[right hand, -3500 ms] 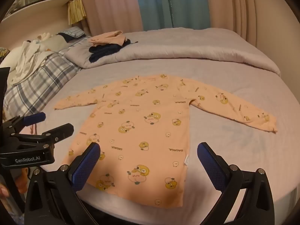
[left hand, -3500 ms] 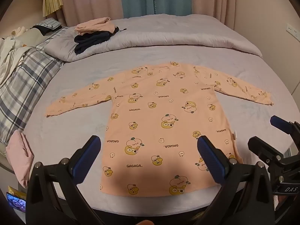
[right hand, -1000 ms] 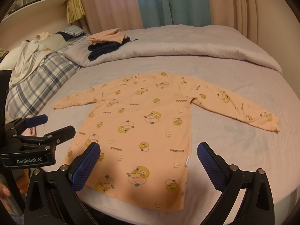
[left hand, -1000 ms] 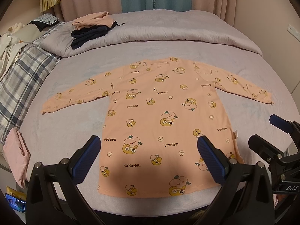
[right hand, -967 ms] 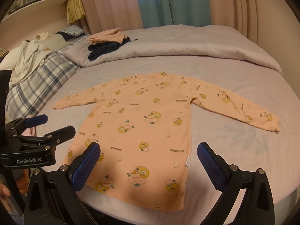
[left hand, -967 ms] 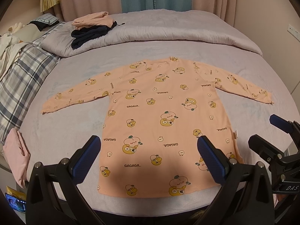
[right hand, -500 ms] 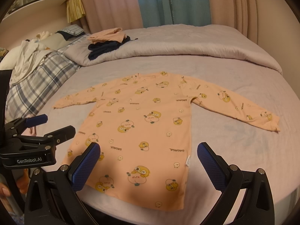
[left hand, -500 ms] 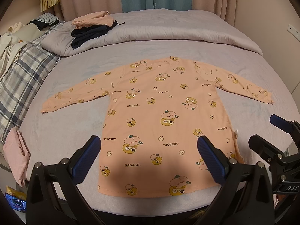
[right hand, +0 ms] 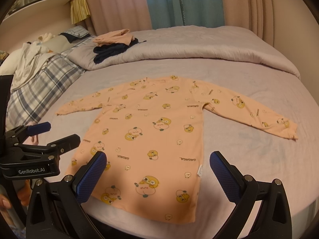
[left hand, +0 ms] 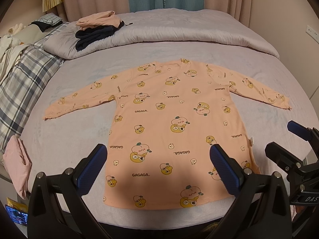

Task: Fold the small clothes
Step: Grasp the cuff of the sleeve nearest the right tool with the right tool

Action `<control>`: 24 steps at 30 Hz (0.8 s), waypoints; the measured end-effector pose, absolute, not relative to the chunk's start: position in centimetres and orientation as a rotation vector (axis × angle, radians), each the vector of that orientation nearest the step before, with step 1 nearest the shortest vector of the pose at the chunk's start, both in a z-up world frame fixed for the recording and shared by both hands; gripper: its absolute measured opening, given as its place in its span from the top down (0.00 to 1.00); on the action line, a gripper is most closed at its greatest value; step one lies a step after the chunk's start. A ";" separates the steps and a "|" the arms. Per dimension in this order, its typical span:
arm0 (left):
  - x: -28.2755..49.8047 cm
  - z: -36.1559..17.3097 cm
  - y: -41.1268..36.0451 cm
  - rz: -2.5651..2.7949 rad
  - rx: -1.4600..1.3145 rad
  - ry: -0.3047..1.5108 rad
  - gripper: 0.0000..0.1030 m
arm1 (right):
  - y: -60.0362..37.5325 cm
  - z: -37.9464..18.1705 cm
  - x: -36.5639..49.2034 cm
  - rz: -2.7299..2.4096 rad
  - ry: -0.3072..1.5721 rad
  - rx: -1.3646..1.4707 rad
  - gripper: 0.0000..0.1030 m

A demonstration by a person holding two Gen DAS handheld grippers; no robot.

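Note:
A small peach long-sleeved shirt (left hand: 169,119) (right hand: 151,131) printed with yellow cartoon figures lies flat on the bed, both sleeves spread out, hem toward me. My left gripper (left hand: 159,159) hovers open above the hem with nothing between its blue pads. My right gripper (right hand: 159,165) is likewise open and empty, over the hem's right part. In the left wrist view the right gripper (left hand: 295,145) shows at the right edge. The left gripper (right hand: 39,137) appears at the left of the right wrist view.
The lilac bed sheet (left hand: 79,139) has a rolled quilt (left hand: 179,31) across the back. Folded dark and peach clothes (left hand: 97,27) sit on it. A plaid blanket (left hand: 22,79) and a pink cloth (left hand: 17,171) lie at the left. Curtains hang behind.
Both views have shifted only slightly; the shirt lies as before and both grippers stay open.

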State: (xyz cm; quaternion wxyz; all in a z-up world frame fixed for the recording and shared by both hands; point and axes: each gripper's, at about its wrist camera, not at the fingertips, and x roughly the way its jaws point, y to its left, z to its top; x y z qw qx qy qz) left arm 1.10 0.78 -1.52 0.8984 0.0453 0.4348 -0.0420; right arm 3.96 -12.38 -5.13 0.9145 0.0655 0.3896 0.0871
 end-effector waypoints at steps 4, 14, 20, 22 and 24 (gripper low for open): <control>1.7 -2.9 1.8 -0.108 0.028 0.942 0.00 | -13.7 -6.1 4.4 0.190 0.815 0.228 0.01; 4.8 -8.5 6.7 -0.068 -0.264 1.109 0.01 | -22.8 -11.9 4.6 -0.001 0.871 0.549 0.01; 6.3 -10.0 6.7 -0.077 -0.315 1.155 0.00 | -29.9 -14.2 3.6 -0.135 0.807 0.770 0.01; 7.0 -10.3 6.6 -0.068 -0.312 1.162 0.00 | -31.9 -14.9 3.5 -0.171 0.777 0.833 0.01; 7.7 -10.6 6.4 -0.067 -0.310 1.163 0.00 | -33.4 -15.4 3.5 -0.190 0.751 0.897 0.01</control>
